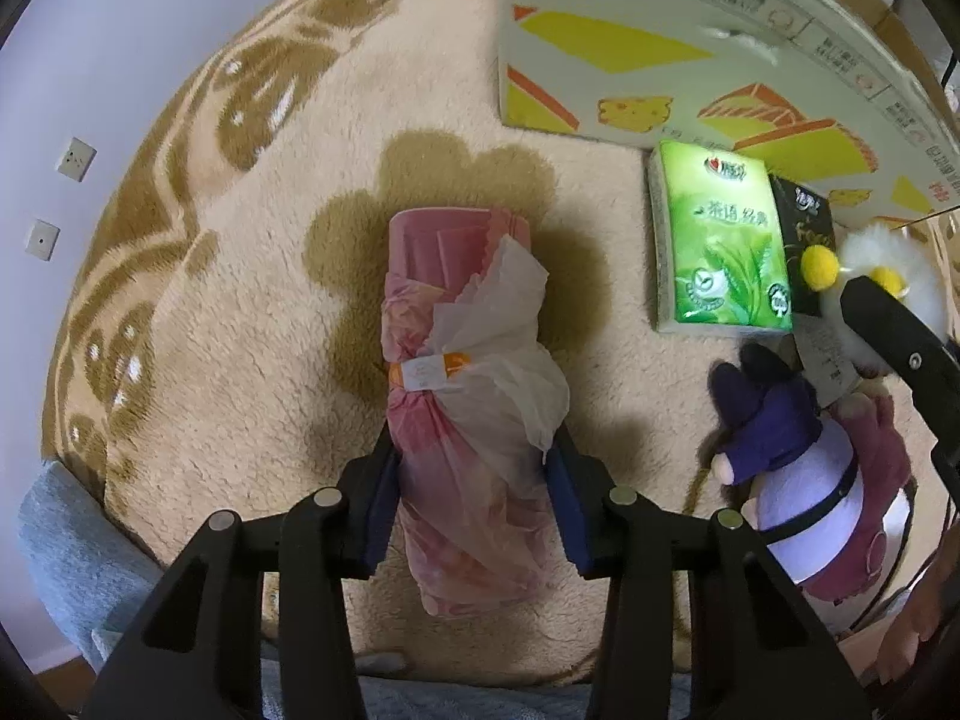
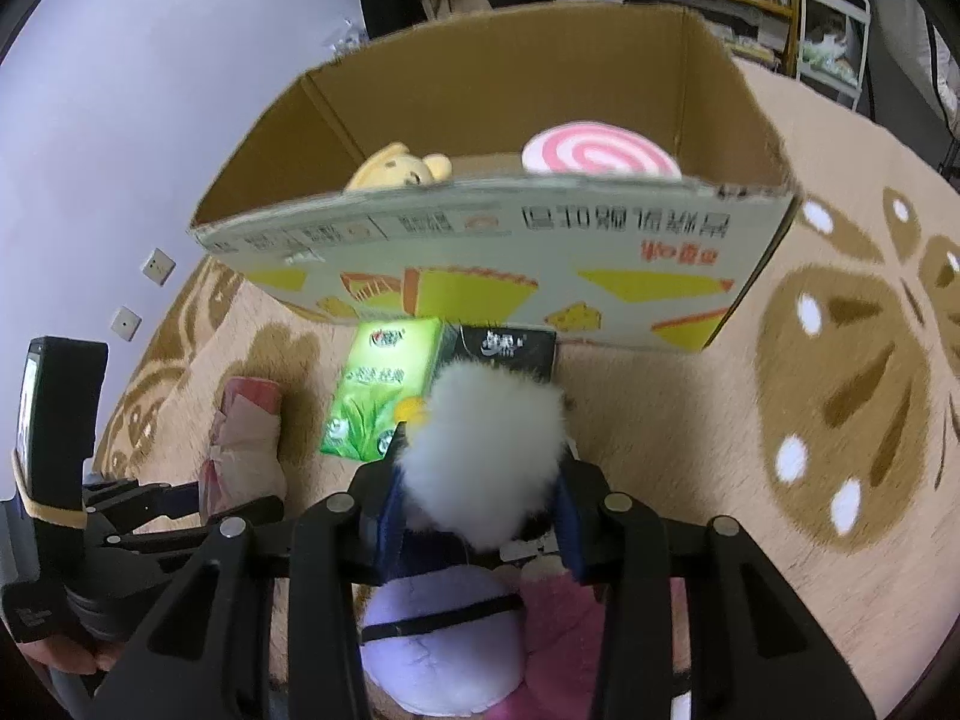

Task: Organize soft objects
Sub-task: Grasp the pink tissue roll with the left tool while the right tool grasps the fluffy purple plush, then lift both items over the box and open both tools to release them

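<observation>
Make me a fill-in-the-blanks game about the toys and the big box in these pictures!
1. The left gripper is closed around a ____ roll lying on the rug.
2. The right gripper holds a fluffy ____ toy.
3. Inside the cardboard box sit a yellow bear and a pink-and-white ____ cushion.
4. The green tissue pack lies in front of the ____.

Missing words: pink; white; swirl; box

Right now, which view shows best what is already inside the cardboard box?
The right wrist view: it looks into the open cardboard box, showing a yellow bear plush and a pink swirl cushion. The left wrist view shows only the box's printed outer wall.
</observation>
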{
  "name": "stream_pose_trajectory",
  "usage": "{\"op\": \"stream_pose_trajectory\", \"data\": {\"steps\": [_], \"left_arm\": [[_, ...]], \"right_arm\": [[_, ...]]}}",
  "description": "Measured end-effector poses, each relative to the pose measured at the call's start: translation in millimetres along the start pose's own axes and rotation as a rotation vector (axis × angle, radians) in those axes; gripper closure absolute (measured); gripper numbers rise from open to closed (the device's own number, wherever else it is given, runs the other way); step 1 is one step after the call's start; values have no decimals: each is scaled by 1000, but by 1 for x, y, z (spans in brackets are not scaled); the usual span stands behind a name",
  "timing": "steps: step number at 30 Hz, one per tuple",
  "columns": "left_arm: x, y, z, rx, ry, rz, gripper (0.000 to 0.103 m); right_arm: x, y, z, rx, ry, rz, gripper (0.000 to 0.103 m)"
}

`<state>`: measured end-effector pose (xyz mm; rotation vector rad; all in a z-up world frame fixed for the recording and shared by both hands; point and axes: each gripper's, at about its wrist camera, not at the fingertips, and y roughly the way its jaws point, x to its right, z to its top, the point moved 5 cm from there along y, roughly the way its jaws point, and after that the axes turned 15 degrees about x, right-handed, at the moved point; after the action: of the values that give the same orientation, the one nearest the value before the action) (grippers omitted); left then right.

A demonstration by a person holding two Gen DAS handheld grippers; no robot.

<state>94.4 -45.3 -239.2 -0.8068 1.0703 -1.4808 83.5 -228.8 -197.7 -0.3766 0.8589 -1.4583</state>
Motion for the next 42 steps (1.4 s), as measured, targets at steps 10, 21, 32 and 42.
{"op": "stream_pose_trajectory", "data": {"steps": [10, 21, 32, 42], "left_arm": [[11, -30, 8, 134, 16, -23, 87], [-4, -59, 22, 270, 4, -20, 87], [-7, -112, 57, 507, 23, -32, 88], [-11, -129, 78, 594, 30, -11, 88]], "right_arm": [[-10, -17, 15, 101, -28, 26, 63], [-8, -35, 20, 176, -15, 26, 63], [-14, -72, 33, 329, -34, 30, 63], [-18, -81, 43, 403, -58, 35, 64]]}}
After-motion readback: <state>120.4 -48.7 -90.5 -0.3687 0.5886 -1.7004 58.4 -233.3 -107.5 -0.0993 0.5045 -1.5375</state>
